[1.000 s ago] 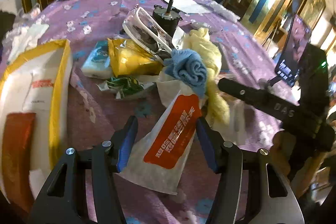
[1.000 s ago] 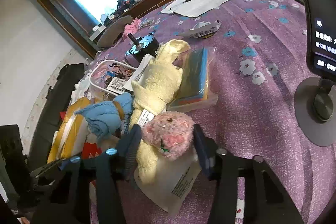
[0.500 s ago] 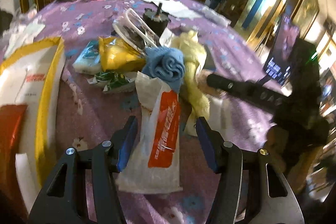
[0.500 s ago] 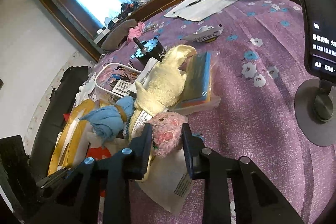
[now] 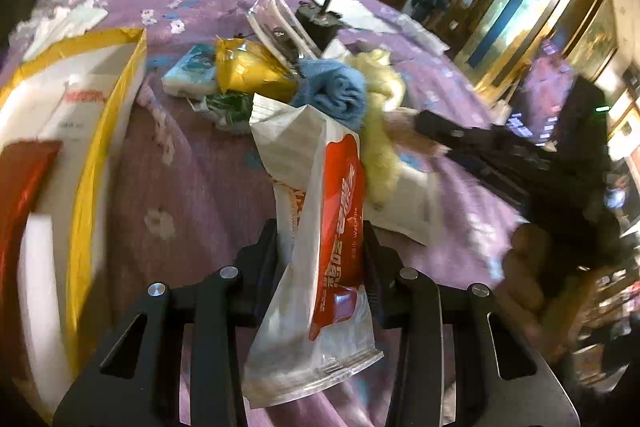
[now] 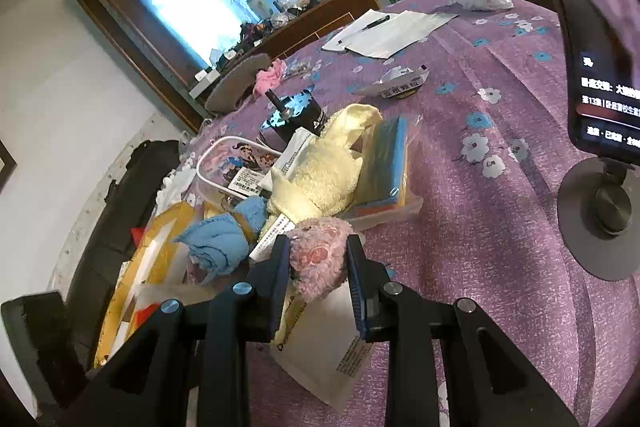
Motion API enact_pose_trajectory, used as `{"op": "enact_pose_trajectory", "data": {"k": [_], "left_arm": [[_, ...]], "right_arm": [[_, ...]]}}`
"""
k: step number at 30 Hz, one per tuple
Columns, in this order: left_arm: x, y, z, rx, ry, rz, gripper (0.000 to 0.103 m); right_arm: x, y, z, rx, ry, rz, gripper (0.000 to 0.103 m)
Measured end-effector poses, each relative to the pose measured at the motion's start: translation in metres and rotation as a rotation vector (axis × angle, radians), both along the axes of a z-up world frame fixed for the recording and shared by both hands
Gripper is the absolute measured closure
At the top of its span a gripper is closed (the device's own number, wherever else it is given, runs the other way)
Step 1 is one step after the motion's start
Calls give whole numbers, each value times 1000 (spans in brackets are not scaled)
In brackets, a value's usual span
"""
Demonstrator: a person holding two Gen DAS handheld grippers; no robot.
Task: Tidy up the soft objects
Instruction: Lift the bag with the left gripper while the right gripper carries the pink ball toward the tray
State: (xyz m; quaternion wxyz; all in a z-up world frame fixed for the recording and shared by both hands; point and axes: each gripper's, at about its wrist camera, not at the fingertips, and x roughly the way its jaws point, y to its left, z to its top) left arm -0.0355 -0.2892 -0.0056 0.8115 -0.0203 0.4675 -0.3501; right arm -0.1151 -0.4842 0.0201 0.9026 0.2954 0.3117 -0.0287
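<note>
Wipes pack (image 5: 336, 211) between closing left gripper (image 5: 320, 247), pink plush (image 6: 318, 259) squeezed by right gripper (image 6: 316, 263)

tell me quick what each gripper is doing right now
Left gripper: jaws closing on the wet wipe pack between them.
Right gripper: shut on the pink plush toy.

You have a purple flowered tablecloth (image 6: 500, 227) under everything. On it lie white papers (image 6: 392, 31) with a pen (image 6: 374, 23) far back, a black motor (image 6: 298, 117) nearer, and a phone on a round stand (image 6: 600, 203) at right.
</note>
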Motion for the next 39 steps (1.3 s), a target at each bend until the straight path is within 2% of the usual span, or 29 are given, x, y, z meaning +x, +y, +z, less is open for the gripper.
{"op": "enact_pose_trajectory", "data": {"k": [3,8,19,29,35,39], "left_arm": [[-10,7,1,-69,60,-30,65],[-5,5,-18,-49,128,5,65],[-8,18,-24,-132,156,66,65],[-6,16,-21,-123,146,76,65],[-20,15,6,-114,45,44,65],[-21,22,19,-139,33,53,65]], "right_arm": [[-3,0,2,0,-22,-3,76],[-7,5,7,-32,-60,3,76],[-6,6,8,-54,-66,6,76],[-9,6,6,-25,-78,9,75],[-12,7,8,-30,-95,1,75],[-17,8,10,-38,-114,-15,76]]}}
